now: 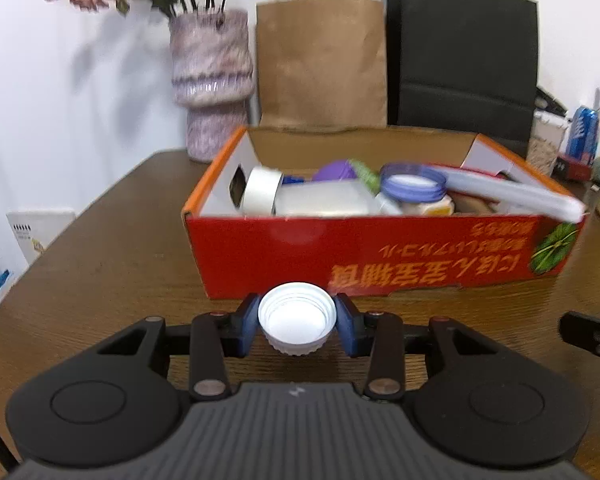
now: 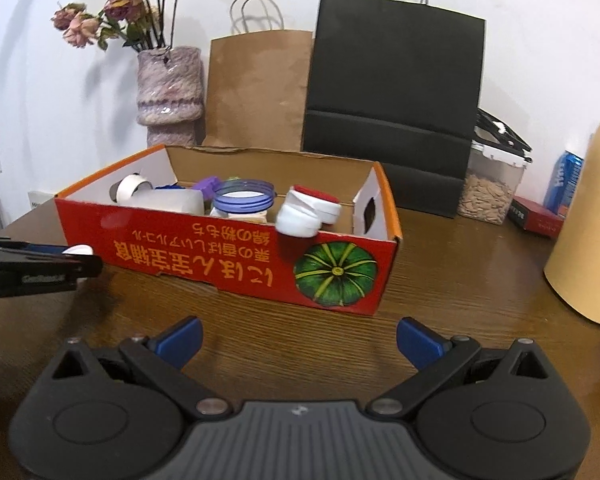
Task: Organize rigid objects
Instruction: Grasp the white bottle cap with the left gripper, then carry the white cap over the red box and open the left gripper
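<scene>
A white screw cap (image 1: pixel 296 320) sits open side up between the blue pads of my left gripper (image 1: pixel 296 312), which is shut on it just in front of the red cardboard box (image 1: pixel 340 248). The right wrist view shows that gripper (image 2: pixel 40 268) and the cap (image 2: pixel 78 250) at the box's (image 2: pixel 220 252) left front corner. The box holds a tape roll (image 1: pixel 260 190), a white bottle (image 1: pixel 324 200), a blue-rimmed jar (image 2: pixel 242 200) and white and red lids (image 2: pixel 312 208). My right gripper (image 2: pixel 298 338) stands open above the wooden table (image 2: pixel 440 300), nothing between its fingers.
Behind the box stand a purple vase of dried flowers (image 1: pixel 210 84), a brown paper bag (image 1: pixel 320 64) and a black bag (image 1: pixel 460 52). At the right are a seed container (image 2: pixel 492 188), a blue can (image 2: pixel 564 184) and a tall beige jug (image 2: pixel 592 232).
</scene>
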`<state>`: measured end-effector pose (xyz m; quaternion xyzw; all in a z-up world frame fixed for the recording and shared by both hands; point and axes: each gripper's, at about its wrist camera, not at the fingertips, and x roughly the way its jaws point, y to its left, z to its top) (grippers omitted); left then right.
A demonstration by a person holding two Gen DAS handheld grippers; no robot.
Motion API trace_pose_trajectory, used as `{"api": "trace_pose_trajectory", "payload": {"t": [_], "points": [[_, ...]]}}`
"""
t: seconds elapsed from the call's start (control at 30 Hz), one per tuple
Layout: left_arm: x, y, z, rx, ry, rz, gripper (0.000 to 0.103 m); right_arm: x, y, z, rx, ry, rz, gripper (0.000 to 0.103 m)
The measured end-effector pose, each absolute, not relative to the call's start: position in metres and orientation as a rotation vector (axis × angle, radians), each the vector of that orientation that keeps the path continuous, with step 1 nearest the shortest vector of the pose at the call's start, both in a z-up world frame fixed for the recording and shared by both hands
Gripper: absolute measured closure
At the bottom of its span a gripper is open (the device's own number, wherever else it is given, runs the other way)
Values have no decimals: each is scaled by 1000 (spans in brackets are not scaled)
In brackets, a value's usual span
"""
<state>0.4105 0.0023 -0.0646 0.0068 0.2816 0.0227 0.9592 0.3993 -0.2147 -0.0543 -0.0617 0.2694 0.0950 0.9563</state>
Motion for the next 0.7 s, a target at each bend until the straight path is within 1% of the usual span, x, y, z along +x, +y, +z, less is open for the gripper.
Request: {"api": "trace_pose_trajectory", "payload": {"t": [0.2, 0.4, 0.7], "points": [[397, -1, -38, -20, 478, 60, 62, 398, -224, -48, -82, 514, 177, 0], [406, -3, -18, -56, 413, 66, 62, 401, -231, -46, -45, 490, 165, 0], [434, -11, -9, -50, 382, 71, 62, 411, -241, -39, 7, 409, 148, 0]]}}
